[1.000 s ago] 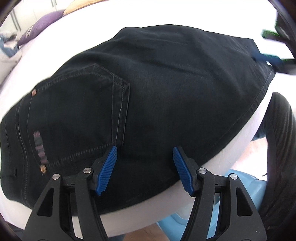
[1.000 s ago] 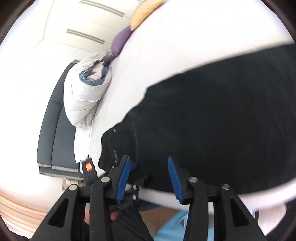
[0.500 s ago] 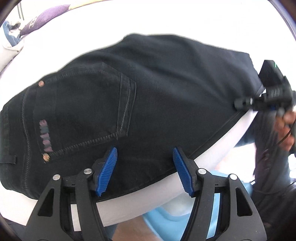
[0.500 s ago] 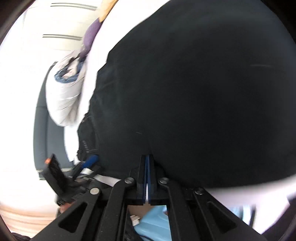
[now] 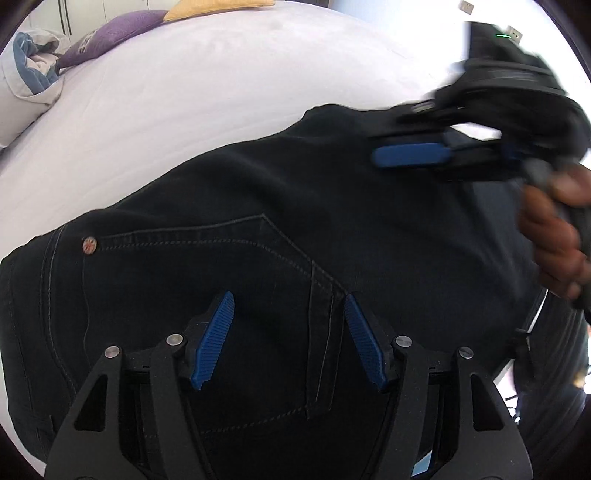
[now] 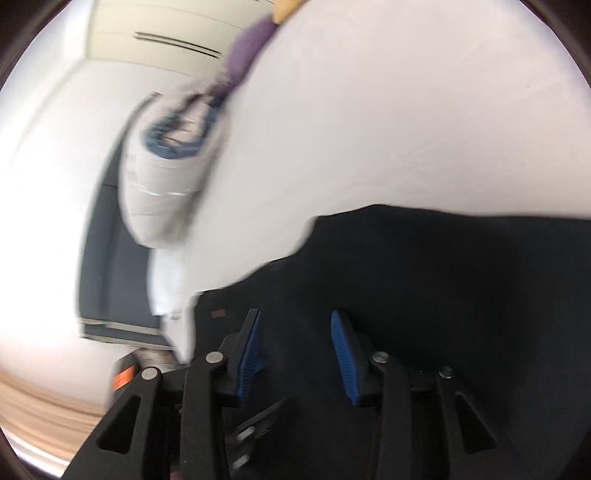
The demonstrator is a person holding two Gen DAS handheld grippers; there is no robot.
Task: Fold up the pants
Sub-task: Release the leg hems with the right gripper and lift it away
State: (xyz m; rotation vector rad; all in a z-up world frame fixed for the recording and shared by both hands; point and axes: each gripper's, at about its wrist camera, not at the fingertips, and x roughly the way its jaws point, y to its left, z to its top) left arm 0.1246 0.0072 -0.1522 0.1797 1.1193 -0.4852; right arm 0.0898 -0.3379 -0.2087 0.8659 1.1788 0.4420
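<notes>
Black pants (image 5: pixel 280 206) lie flat on the white bed (image 5: pixel 221 85), back pocket (image 5: pixel 207 280) up, filling the lower half of the left view from 9 o'clock to 3 o'clock; waistband end sits at 8 o'clock, folded edge runs toward 1 o'clock. Looks like one lengthwise fold is done and you're between folds, setting up the next grab. Your left tongs (image 5: pixel 286 338) are released, hovering over the pocket seam at 6 o'clock, nothing pinched between the blue pads. Your right tongs (image 6: pixel 295 354) have just been opening, jaws parted over the dark cloth at 6 o'clock in the right view, no fabric pressed between the pads as far as the blur lets you tell; in the left view they sit at 2 o'clock above the far edge, your hand (image 5: pixel 554 236) behind them. Next move probably calls for dropping both tongs onto an edge, pinching all layers, not just the top one, then carrying that end across to the other. Pillows (image 5: pixel 110 33) at 11 o'clock are well apart, no obstruction.
</notes>
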